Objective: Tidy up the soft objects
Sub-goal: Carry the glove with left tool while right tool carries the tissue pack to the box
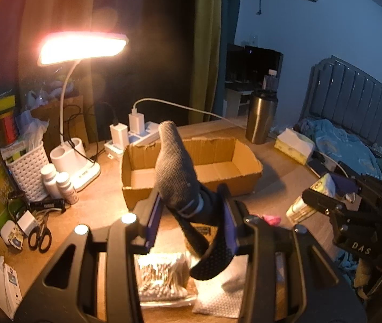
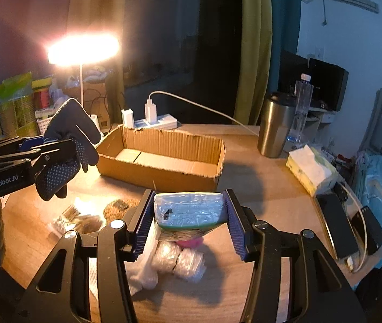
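My left gripper (image 1: 191, 207) is shut on a dark dotted glove (image 1: 176, 169) and holds it above the desk, in front of the open cardboard box (image 1: 234, 172). In the right wrist view the same glove (image 2: 67, 145) hangs from the left gripper (image 2: 53, 148) at the left. My right gripper (image 2: 188, 210) is shut on a plastic-wrapped tissue pack (image 2: 188, 210) held above the desk, near the box (image 2: 164, 172). The right gripper (image 1: 322, 202) also shows at the right of the left wrist view with the pack (image 1: 320, 188).
On the desk below lie a bag of cotton swabs (image 1: 161, 277), a white cloth (image 2: 142, 271), wrapped rolls (image 2: 180, 261) and a pink item (image 2: 191, 242). A lit desk lamp (image 1: 83, 48), a steel tumbler (image 2: 274, 126), a tissue box (image 2: 309, 169), phones (image 2: 336, 223) and a power strip (image 2: 156, 123) stand around the box.
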